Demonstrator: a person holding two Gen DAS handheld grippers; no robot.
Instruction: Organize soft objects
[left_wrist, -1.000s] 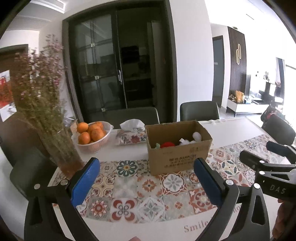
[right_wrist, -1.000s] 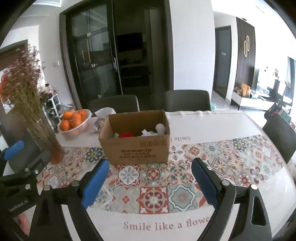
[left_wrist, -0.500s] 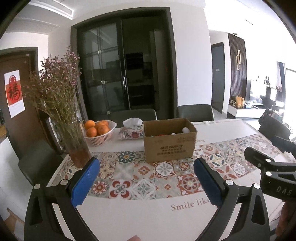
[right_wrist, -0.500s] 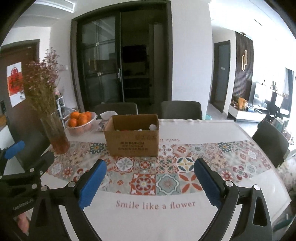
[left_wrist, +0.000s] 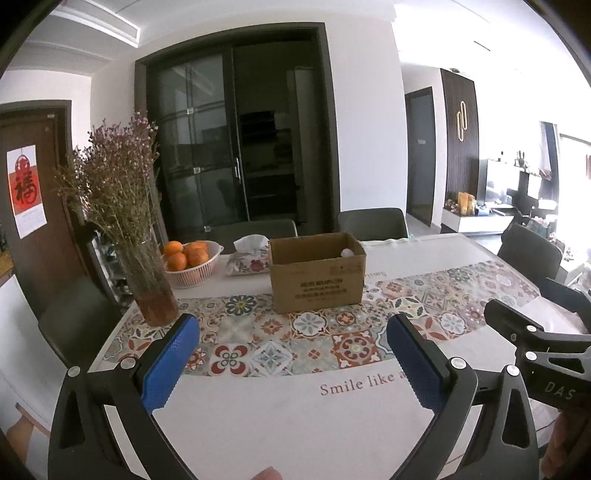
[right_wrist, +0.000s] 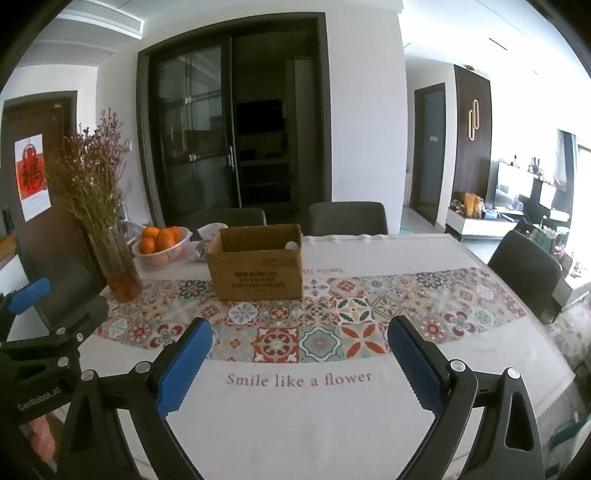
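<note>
A brown cardboard box (left_wrist: 317, 280) (right_wrist: 258, 273) stands open on the patterned tablecloth, past the middle of the table. Over its rim only a white soft thing (left_wrist: 346, 253) (right_wrist: 291, 244) shows; the rest of its contents are hidden. My left gripper (left_wrist: 291, 325) hovers over the table's near side, open, with nothing between its blue pads. My right gripper (right_wrist: 300, 325) is level with it to the right, its jaws still opening wide and empty. Both are well short of the box.
A glass vase of dried flowers (left_wrist: 147, 273) stands at the left. Behind it are a white basket of oranges (left_wrist: 192, 262) and a floral tissue pack (left_wrist: 249, 258). Dark chairs (right_wrist: 528, 266) ring the table. The tablecloth (right_wrist: 295, 424) is bare white in front.
Both grippers have drawn back from the box toward the table's near edge. The box now looks smaller and farther, and the red and white things inside have dropped below its rim.
</note>
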